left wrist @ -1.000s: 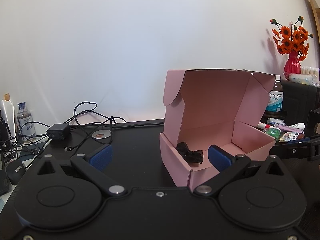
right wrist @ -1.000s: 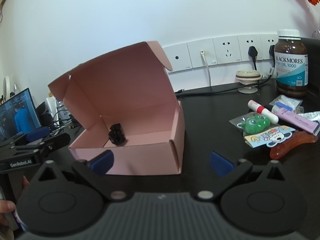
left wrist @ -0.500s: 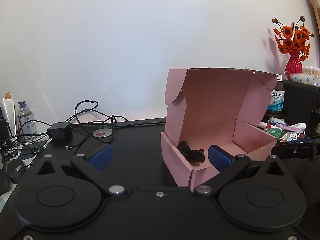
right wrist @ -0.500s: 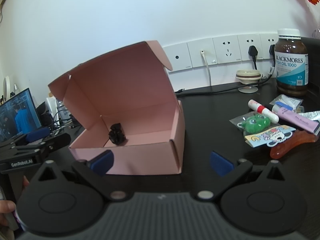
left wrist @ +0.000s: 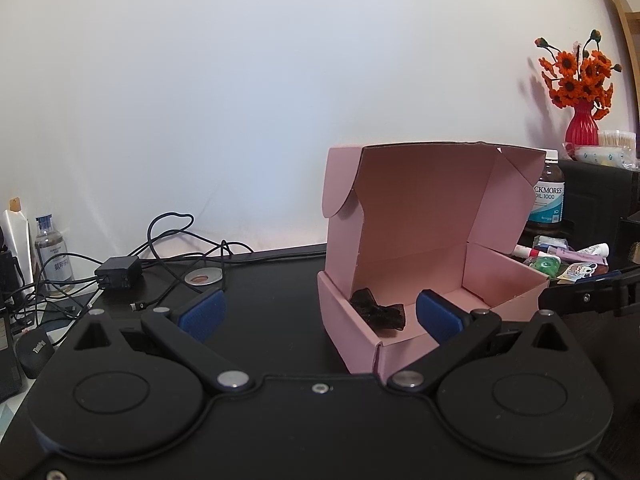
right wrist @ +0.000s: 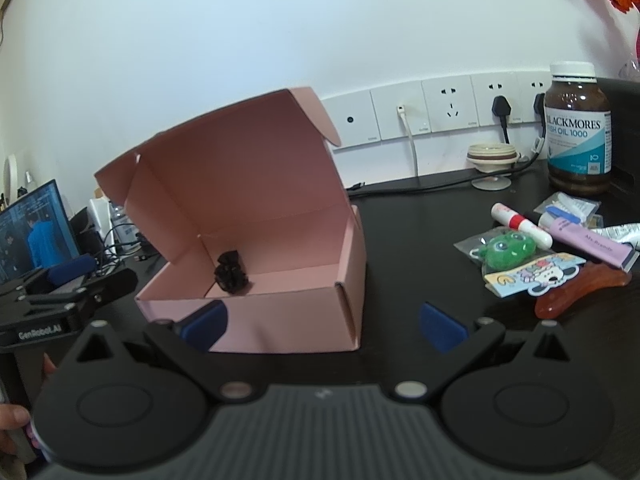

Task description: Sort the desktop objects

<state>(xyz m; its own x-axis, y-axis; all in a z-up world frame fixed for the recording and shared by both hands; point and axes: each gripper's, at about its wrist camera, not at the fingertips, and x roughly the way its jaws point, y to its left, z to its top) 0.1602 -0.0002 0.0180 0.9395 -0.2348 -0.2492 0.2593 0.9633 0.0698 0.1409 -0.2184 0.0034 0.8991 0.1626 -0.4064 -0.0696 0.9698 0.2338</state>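
An open pink cardboard box (left wrist: 420,280) (right wrist: 280,312) stands on the black desk with its lid up. A black hair bow (left wrist: 378,312) (right wrist: 231,270) lies inside it. My left gripper (left wrist: 318,314) is open, its right finger over the box's near corner, nothing held. My right gripper (right wrist: 322,322) is open and empty in front of the box. To the right lie a green frog toy in a bag (right wrist: 504,249), a cartoon sticker (right wrist: 532,274), a white-and-red tube (right wrist: 520,224), a lilac tube (right wrist: 588,242) and an amber comb (right wrist: 580,292).
A brown fish-oil bottle (right wrist: 578,128) stands at the back right by the wall sockets (right wrist: 448,110). Cables and a black charger (left wrist: 118,272) lie at the left, with a small bottle (left wrist: 52,252) and a mouse (left wrist: 34,350). A red vase of orange flowers (left wrist: 580,124) stands on a dark cabinet.
The left wrist view has shifted slightly, so the box sits a little lower and to the right. The right gripper and the objects have not moved.
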